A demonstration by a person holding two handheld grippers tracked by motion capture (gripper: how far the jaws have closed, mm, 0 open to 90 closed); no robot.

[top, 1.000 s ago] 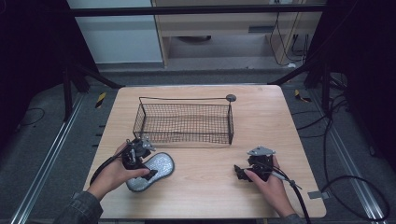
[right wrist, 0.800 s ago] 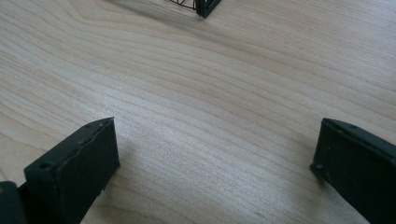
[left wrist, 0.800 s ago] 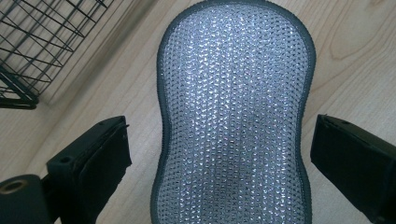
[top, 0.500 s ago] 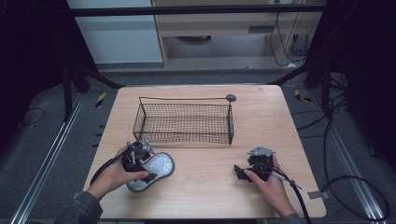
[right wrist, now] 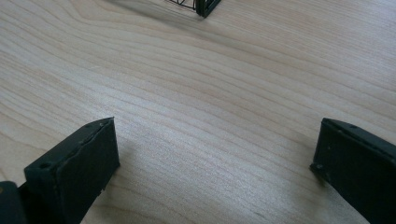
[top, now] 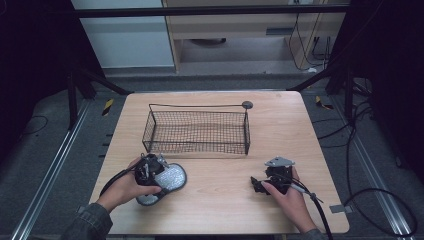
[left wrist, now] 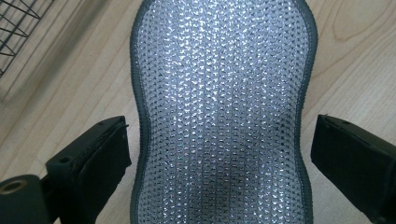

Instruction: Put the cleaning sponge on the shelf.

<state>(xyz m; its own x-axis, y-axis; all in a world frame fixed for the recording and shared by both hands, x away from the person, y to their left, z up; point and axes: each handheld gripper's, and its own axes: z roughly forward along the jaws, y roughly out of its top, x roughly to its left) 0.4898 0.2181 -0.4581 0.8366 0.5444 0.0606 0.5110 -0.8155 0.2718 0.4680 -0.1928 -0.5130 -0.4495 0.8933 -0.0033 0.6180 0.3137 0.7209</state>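
Note:
A silver mesh scrubbing pad (top: pixel 167 181) with a dark grey rim lies flat on the wooden table, left of centre near the front. My left gripper (top: pixel 152 172) hovers over its near end. In the left gripper view the pad (left wrist: pixel 219 112) runs between the two jaws, which stand open on either side without touching it. My right gripper (top: pixel 257 185) rests low over bare wood at the front right, jaws spread wide with nothing between them (right wrist: pixel 215 154). A black wire basket (top: pixel 197 131) stands empty behind both.
The basket's corner (right wrist: pixel 203 7) shows at the top of the right gripper view, and its wire edge (left wrist: pixel 18 28) at the top left of the left gripper view. A small dark round disc (top: pixel 247 105) lies behind the basket's right end. Cables trail off the table's right side.
The left gripper has edged slightly forward and right over the pad. The right gripper has stayed still.

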